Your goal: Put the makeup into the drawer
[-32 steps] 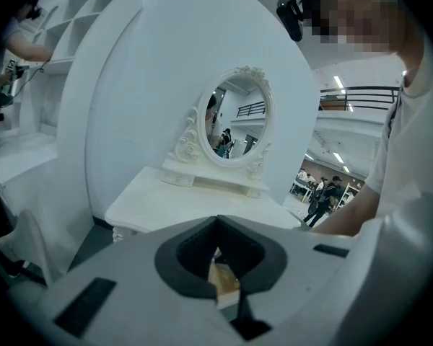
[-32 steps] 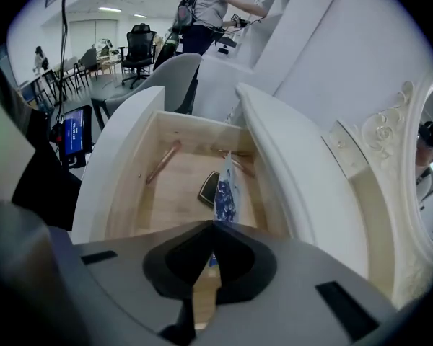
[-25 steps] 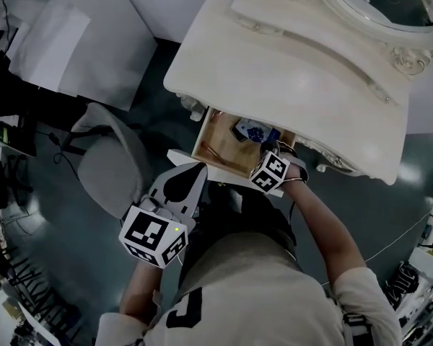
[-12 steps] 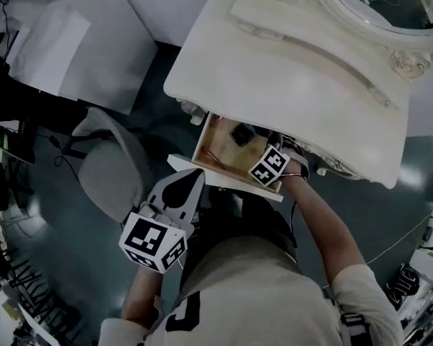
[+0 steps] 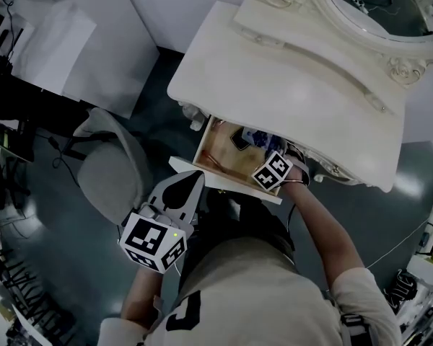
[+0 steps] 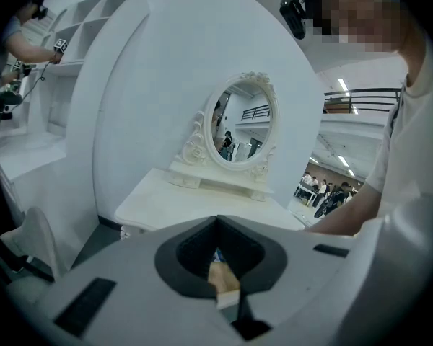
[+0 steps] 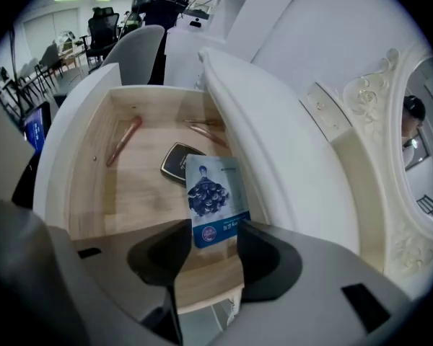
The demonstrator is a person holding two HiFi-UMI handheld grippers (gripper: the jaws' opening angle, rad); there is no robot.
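Around: grey chair (image 5: 108,166) left of worktop (image 5: 274,78), oval mirror (image 6: 242,125) at its back | In the way: overhanging worktop edge above open drawer (image 7: 79,171) | Right tool (image 7: 212,231): just been opening, now apart, blue sachet (image 7: 215,197) loose between, inside drawer | Left tool (image 6: 216,222): closed, empty | Count: one sachet, one dark compact (image 7: 175,163), two pink sticks (image 7: 123,141)

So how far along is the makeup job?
Done: dark compact, one stick and a second stick lie in the open drawer. In hand: right gripper's jaws have just been opening, blue sachet between them inside the drawer. Left: likely only withdrawing; no makeup shows on the tabletop.
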